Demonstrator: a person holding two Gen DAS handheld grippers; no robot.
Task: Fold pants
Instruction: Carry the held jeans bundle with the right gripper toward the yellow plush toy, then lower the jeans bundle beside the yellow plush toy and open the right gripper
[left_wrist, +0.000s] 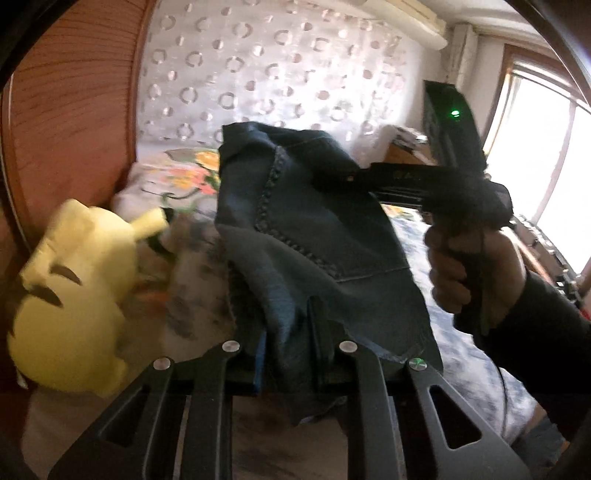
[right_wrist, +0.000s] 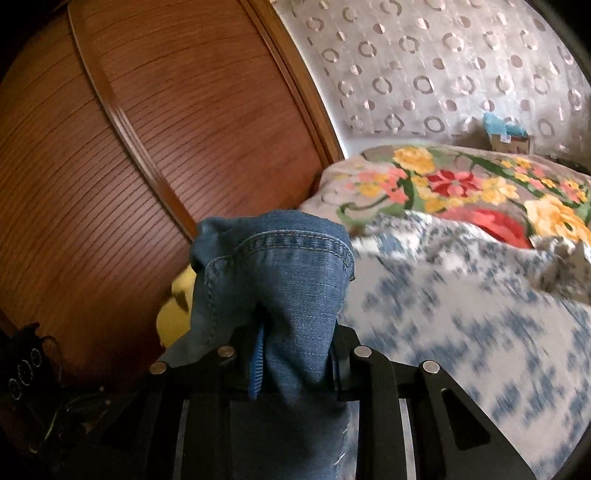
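Gripping the denim pants (left_wrist: 310, 236), the left gripper (left_wrist: 288, 354) clamps one bunched edge while the right gripper (right_wrist: 295, 354) pinches a hem, above the blue-patterned bedspread (right_wrist: 461, 314).

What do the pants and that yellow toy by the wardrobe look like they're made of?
Pants: blue denim by the look, with a twill weave, faded streaks and contrast stitching along the hem. Yellow toy: probably plush, matte and soft-edged, though blur leaves that open.

Blue denim pants (left_wrist: 314, 236), bunched with stitched seams exposed, are suspended above the floral bedspread (right_wrist: 461, 184).
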